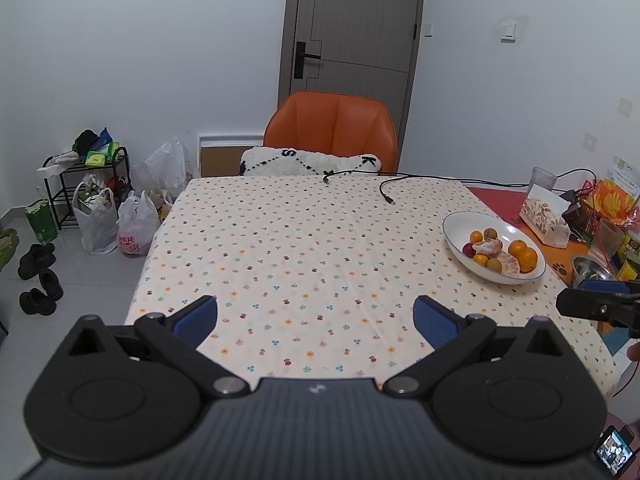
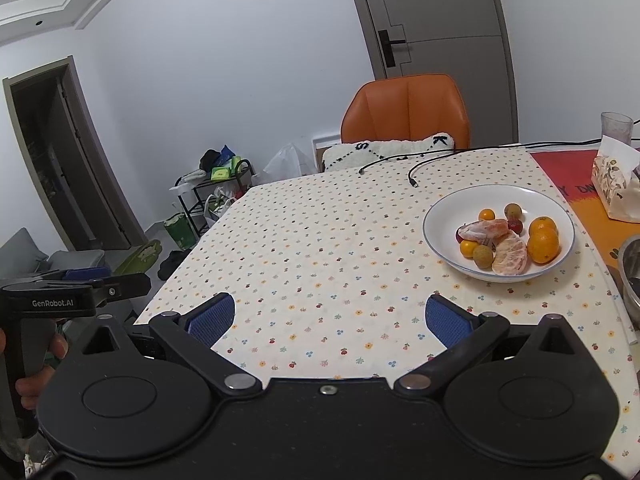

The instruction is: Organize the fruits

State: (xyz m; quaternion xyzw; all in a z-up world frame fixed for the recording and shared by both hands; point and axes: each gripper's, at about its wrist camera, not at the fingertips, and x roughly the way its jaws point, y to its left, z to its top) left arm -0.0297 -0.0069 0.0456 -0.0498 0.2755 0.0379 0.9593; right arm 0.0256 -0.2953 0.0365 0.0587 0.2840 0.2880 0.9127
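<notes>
A white oval bowl (image 1: 456,228) (image 2: 448,208) stands on the right part of the flowered tablecloth. It holds several fruits: whole oranges (image 1: 524,256) (image 2: 543,242), peeled orange segments (image 1: 488,247) (image 2: 510,256), small kumquats (image 2: 487,214), brownish longans (image 2: 483,257) and a dark red fruit (image 1: 468,249). My left gripper (image 1: 316,316) hangs open over the near middle of the table, nothing between its blue pads. My right gripper (image 2: 330,314) is open too, near the front edge, left of the bowl. Each gripper shows at the edge of the other's view.
An orange chair (image 1: 332,128) with a white cushion stands at the far side. Two black cables (image 1: 386,190) lie on the cloth's far edge. A tissue pack (image 1: 544,216), a glass (image 2: 616,126), a metal bowl (image 2: 632,272) and snack packets crowd the right. Bags and shoes lie on the floor, left.
</notes>
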